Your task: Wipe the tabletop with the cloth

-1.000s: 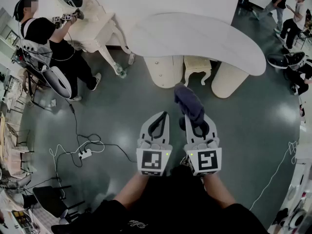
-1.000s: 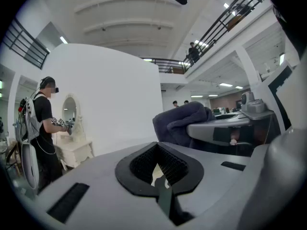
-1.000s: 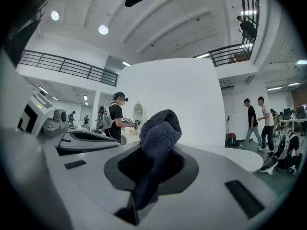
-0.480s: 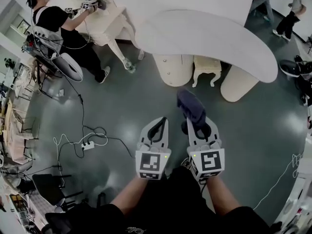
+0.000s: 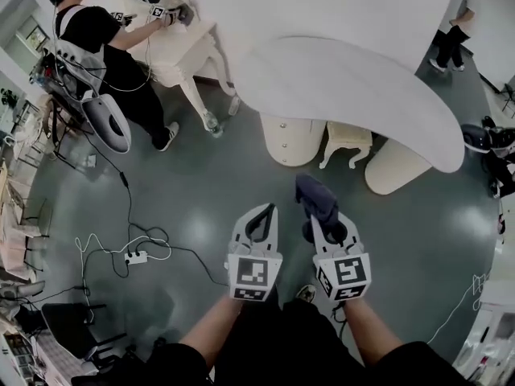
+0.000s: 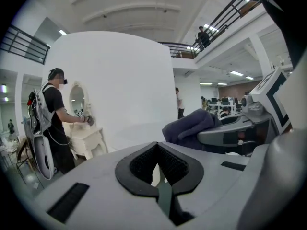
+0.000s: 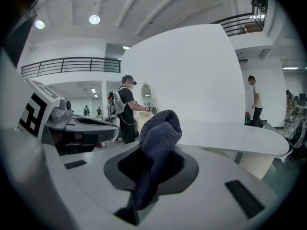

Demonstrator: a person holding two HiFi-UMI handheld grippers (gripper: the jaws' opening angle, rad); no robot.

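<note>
In the head view the white curved tabletop [image 5: 346,87] lies ahead of both grippers, which hang over the grey floor short of it. A dark blue cloth [image 5: 315,197] sticks up from my right gripper [image 5: 324,222], which is shut on it. The right gripper view shows the cloth [image 7: 158,131] bunched between the pads, with the tabletop [image 7: 235,133] beyond. My left gripper [image 5: 261,218] is beside it, shut and holding nothing. In the left gripper view its jaws [image 6: 157,150] meet at the tips, and the cloth [image 6: 189,126] shows to the right.
Two round pedestals [image 5: 294,139] [image 5: 394,167] carry the tabletop, with a small white stool [image 5: 348,139] between them. A person [image 5: 96,39] works at a white dressing table [image 5: 181,43] at the back left. A power strip with cables [image 5: 133,256] lies on the floor to the left.
The whole view has shifted, and the tabletop now looks larger and closer. Both grippers keep their pose, the right one still shut on the cloth.
</note>
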